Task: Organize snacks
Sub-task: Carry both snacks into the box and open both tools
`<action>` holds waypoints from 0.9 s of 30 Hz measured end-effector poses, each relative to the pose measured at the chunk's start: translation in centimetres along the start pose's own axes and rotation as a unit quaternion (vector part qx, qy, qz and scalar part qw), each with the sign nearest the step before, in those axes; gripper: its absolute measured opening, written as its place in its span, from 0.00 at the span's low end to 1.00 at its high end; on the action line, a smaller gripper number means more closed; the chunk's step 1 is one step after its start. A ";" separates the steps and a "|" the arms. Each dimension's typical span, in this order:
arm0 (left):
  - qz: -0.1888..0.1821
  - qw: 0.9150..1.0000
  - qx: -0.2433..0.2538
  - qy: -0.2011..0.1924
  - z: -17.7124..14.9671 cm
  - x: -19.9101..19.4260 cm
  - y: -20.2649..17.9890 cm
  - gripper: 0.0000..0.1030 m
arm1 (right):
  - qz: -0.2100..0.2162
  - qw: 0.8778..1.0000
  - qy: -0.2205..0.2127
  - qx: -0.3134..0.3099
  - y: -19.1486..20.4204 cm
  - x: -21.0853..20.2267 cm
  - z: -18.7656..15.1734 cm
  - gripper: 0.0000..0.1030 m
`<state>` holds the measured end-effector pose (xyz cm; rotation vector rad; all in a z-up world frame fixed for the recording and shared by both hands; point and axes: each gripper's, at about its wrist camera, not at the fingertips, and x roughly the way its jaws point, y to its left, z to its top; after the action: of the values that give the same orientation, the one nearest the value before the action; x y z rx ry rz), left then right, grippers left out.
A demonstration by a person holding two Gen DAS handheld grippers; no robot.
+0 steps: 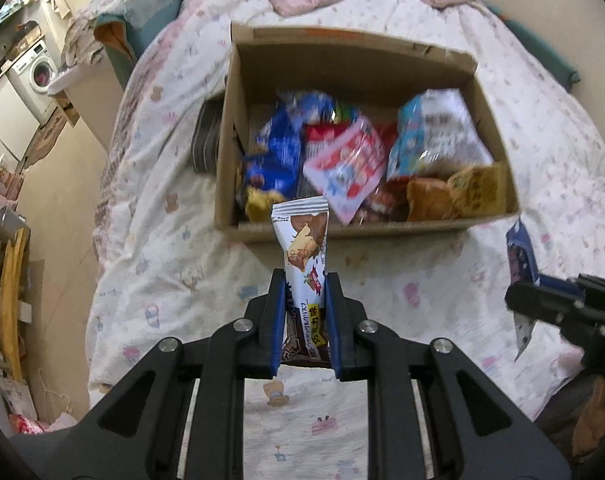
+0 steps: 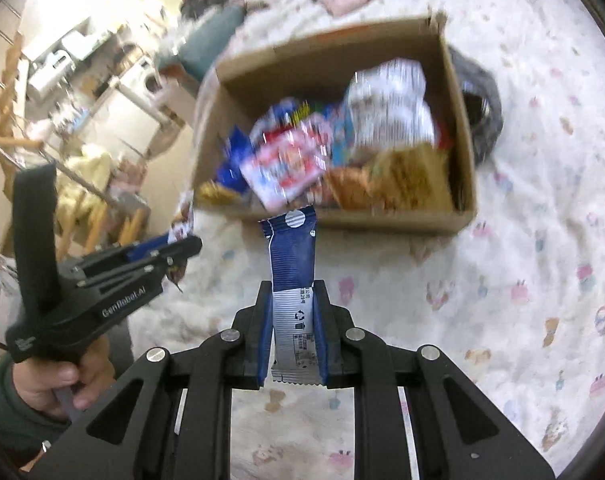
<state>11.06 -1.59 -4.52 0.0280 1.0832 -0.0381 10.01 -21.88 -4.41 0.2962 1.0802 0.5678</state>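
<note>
- snacks (image 2: 334, 160) in box (image 2: 460, 120): motion-blurred, labels unreadable
- blue packet (image 1: 522, 256): lower part hidden behind right gripper (image 1: 542, 300)
- brown wrapper (image 1: 304, 280): bottom end hidden between fingers (image 1: 276, 312)

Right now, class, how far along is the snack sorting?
Done: many packets already fill the box. In hand: the left claw grips a chocolate bar, and the right claw a blue bar. Left: both still outside the box; no loose snacks show on the quilt.
</note>
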 end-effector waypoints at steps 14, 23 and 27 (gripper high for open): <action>0.005 0.998 0.017 -0.056 8.3 -0.5 1.0 0.15 | -0.037 0.992 -0.121 -0.007 -1.4 -0.8 8.5 0.19; -0.026 0.997 -0.019 -0.068 9.6 2.2 2.0 0.15 | -0.009 0.997 -0.076 0.019 -2.1 3.7 10.7 0.19; -0.031 0.998 -0.007 -0.054 9.5 3.5 1.5 0.15 | -0.005 0.998 -0.063 0.014 -1.2 4.6 10.5 0.19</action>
<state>21.18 -0.59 -3.19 -0.0193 0.9764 -0.0865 21.29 -19.75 -3.71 0.3470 0.9681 0.5194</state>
